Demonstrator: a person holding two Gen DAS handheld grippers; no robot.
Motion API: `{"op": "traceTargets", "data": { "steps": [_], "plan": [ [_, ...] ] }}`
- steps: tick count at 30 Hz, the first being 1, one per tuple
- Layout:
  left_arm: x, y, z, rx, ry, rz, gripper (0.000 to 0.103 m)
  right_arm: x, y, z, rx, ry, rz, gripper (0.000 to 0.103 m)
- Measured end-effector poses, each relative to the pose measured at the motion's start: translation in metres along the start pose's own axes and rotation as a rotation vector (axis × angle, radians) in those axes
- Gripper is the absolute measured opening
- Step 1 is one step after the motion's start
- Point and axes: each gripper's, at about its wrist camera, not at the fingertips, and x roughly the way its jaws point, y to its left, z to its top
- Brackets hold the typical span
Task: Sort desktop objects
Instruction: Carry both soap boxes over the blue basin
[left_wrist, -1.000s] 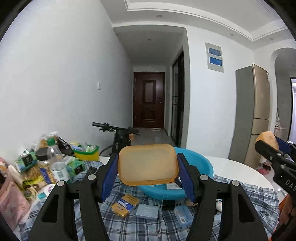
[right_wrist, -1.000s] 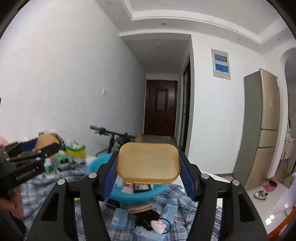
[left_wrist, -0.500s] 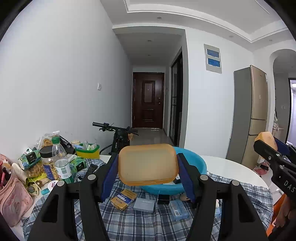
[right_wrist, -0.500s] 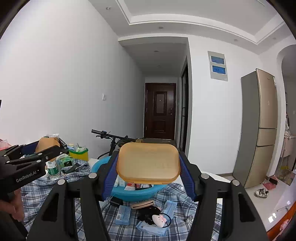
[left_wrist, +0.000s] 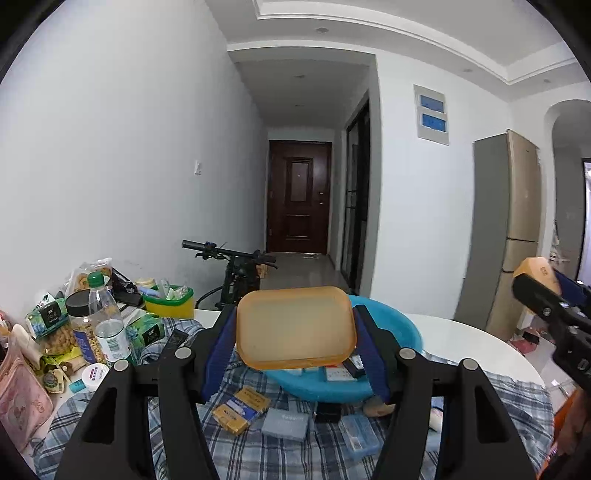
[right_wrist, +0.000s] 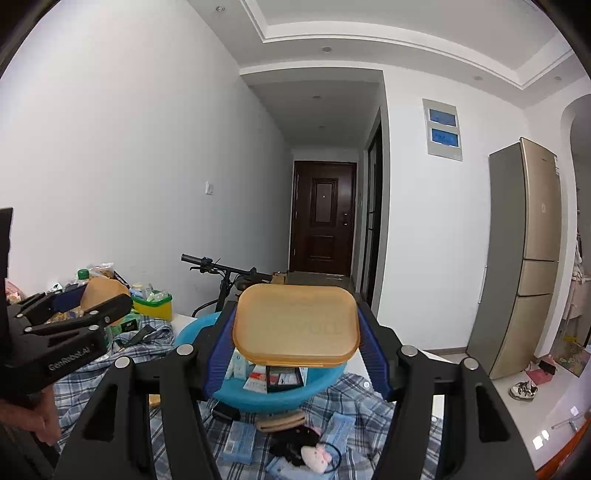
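My left gripper is shut on an orange rounded plastic box, clamped between its blue pads. My right gripper grips a matching orange box the same way. Both hang above a blue basin holding several small cartons. The basin stands on a checked cloth. In the left wrist view the right gripper shows at the right edge. In the right wrist view the left gripper reaches in from the left, with a hand below it.
Yellow packs and grey-blue boxes lie on the cloth before the basin. A bottle, a nut jar, a green tub and a pink pouch crowd the left. A plush toy lies near. A bicycle stands behind.
Both views drifted back a little half a second ago and have returned close to where they were. Both grips on the orange boxes are unchanged.
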Motion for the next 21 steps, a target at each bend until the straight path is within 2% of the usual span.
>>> {"op": "traceTargets", "data": {
  "steps": [5,9,13,21],
  "plan": [
    [0.037,0.004,0.007,-0.025,0.017,-0.003,0.064,0.032,-0.003,0.005,0.002,-0.010,0.004,0.060],
    [0.062,0.005,0.012,-0.038,-0.009,0.029,0.064,0.060,-0.007,0.008,0.015,-0.002,0.020,0.060],
    [0.095,0.008,0.018,-0.045,0.016,-0.003,0.064,0.092,-0.010,0.010,0.008,0.014,0.022,0.060],
    [0.156,0.005,0.043,-0.025,0.019,-0.011,0.064,0.154,-0.022,0.024,0.010,0.031,0.003,0.060]
  ]
}}
